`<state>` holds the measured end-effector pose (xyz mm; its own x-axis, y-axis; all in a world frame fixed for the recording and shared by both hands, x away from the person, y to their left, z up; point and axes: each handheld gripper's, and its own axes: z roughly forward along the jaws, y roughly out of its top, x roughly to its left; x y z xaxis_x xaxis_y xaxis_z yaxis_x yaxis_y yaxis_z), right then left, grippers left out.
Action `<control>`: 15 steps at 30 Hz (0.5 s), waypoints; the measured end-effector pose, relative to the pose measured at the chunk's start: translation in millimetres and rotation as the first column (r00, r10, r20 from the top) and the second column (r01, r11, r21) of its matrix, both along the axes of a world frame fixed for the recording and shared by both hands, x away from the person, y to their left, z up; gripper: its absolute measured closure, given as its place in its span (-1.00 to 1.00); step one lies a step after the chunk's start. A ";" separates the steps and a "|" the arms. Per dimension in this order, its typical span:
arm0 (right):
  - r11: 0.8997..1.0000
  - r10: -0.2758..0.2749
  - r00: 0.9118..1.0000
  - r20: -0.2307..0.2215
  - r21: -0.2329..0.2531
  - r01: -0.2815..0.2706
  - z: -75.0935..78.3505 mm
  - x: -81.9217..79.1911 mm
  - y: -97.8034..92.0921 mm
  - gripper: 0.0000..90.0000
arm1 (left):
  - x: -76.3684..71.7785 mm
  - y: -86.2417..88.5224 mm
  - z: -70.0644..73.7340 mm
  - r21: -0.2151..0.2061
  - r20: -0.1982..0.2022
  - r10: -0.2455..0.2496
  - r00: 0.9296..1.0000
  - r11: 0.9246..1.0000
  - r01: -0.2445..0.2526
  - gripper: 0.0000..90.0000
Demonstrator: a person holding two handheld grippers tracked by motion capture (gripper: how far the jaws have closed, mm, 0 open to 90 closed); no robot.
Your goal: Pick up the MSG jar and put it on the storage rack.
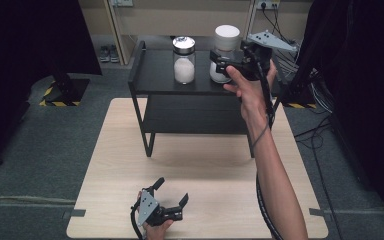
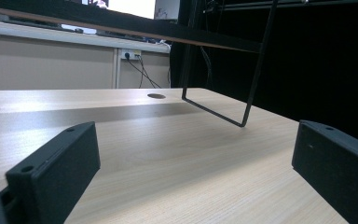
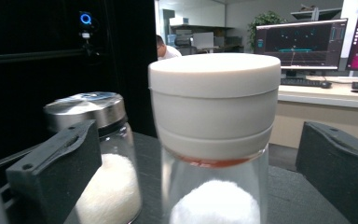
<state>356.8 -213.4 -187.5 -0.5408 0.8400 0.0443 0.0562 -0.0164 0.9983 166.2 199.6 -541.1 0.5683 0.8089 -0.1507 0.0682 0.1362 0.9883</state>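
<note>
Jar with the white lid (image 1: pixel 226 52) stands on the top shelf of the black rack (image 1: pixel 152 75), at its right end, and we see the right gripper (image 1: pixel 219 60) raised to it from the near side; in the right gripper view the jar (image 3: pixel 214 140) rises between the two black jaws, which stand wide apart on either side of the glass and do not touch it, so we call that gripper released; the jar sits nearer the middle of the gap than either jaw. Its long axis runs straight up, lid on top, base on the shelf, white powder filling the lower part; we see no tilt. Just to its left stands a second jar with a metal lid (image 1: pixel 184 60), also upright, apart from the first. The left gripper (image 1: pixel 171 192) rests low on the wooden table (image 1: pixel 205 165) near its front edge, well apart from the rack; in the left gripper view its jaws are spread with bare tabletop (image 2: pixel 177 154) between them, grasping nothing.
</note>
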 end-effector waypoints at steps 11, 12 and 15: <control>1.000 0.018 1.000 0.020 0.008 -0.019 -12.9 -24.3 -13.4 -0.99 | -0.7 -0.9 0.3 0.001 -0.002 0.008 1.000 1.000 -0.008 -1.00; 0.999 0.035 0.999 0.029 0.005 -0.035 -16.0 -27.2 -16.8 -0.99 | -0.9 -1.1 0.6 0.005 -0.003 0.009 1.000 1.000 -0.009 -1.00; 1.000 0.029 0.999 0.039 -0.012 -0.029 -20.8 -35.1 -18.6 -0.99 | -1.7 -2.1 0.7 0.007 -0.002 0.014 1.000 1.000 -0.014 -1.00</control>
<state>321.7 -232.1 -208.3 -0.5659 0.8243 0.0135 0.0175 -0.0043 0.9998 164.5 197.5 -540.4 0.5566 0.8179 -0.1458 0.0680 0.1300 0.9892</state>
